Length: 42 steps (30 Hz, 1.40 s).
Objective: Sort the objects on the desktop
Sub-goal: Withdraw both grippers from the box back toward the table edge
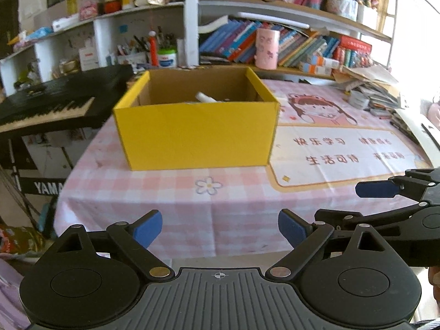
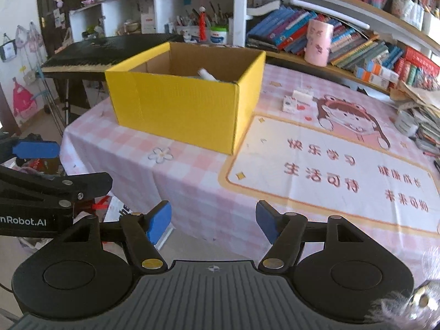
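Left claw (image 1: 220,229) open, nothing between the blue pads; hangs over the near edge of the bench (image 1: 233,200), pointing at the box; right claw (image 2: 213,221) also open and empty, jaws apart, over the near edge further right; in the left wrist view the right claw's tip pokes in from the right side, in the right wrist view the left claw's blue pad shows at the left side; neither touches anything.

Yellow cardboard box (image 1: 196,134) sits open-topped toward the far left part of the bench, on the pink checked tablecloth; brown inside; a white cylindrical item (image 2: 206,74) lies inside, leaning against the far wall, only its top end visible; rest of the box contents hidden by the front wall.

Small white patterned packet (image 2: 289,104) lies on the cloth just right of the box's far right corner; a white block-like piece (image 2: 302,95) just behind it, the two close or touching, cannot tell which; roll of tape or similar round item (image 2: 407,123) near the right edge of the bench beside a heap of papers.

Printed cartoon mat (image 2: 330,170) with a girl figure and red characters covers the right half of the bench.

Behind the bench: bookshelf (image 1: 288,44) full of books, pink cylindrical holder (image 1: 266,48) on it; black keyboard piano (image 1: 55,101) to the left of the bench.
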### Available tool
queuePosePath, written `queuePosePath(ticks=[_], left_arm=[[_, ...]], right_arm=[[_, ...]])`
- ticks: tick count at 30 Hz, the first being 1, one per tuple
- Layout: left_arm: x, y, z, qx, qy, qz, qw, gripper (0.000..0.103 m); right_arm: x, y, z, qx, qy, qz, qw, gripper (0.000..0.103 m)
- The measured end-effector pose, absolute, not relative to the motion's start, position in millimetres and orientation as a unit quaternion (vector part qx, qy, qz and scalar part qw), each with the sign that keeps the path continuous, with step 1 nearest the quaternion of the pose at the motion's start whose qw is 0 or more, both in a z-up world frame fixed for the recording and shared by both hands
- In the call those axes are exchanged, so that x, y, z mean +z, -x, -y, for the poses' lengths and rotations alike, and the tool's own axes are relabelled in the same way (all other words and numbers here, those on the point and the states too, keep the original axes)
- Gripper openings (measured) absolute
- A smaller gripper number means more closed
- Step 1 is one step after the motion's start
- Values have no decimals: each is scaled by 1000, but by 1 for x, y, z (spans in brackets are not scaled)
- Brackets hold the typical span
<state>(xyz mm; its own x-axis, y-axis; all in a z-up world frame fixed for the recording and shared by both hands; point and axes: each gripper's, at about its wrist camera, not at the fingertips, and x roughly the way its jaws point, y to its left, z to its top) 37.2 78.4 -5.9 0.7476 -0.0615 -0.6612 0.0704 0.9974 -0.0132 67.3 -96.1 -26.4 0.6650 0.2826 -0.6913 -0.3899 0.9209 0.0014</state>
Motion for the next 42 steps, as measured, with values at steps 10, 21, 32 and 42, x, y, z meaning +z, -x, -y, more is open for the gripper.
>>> queuePosePath(ticks=[10, 21, 32, 42], left_arm=[[-10, -45, -52, -90, -32, -360, 928, 94], [-12, -58, -28, -139, -50, -362, 920, 94], [-13, -75, -5, -167, -60, -361, 916, 94], [-12, -93, 14, -175, -66, -354, 916, 94]], right_arm=[[-32, -57, 124, 130, 46, -383, 913, 68], [-36, -51, 147, 77, 33, -398, 913, 68], [-35, -56, 167, 48, 29, -402, 914, 69], [-33, -72, 185, 33, 28, -400, 916, 70]])
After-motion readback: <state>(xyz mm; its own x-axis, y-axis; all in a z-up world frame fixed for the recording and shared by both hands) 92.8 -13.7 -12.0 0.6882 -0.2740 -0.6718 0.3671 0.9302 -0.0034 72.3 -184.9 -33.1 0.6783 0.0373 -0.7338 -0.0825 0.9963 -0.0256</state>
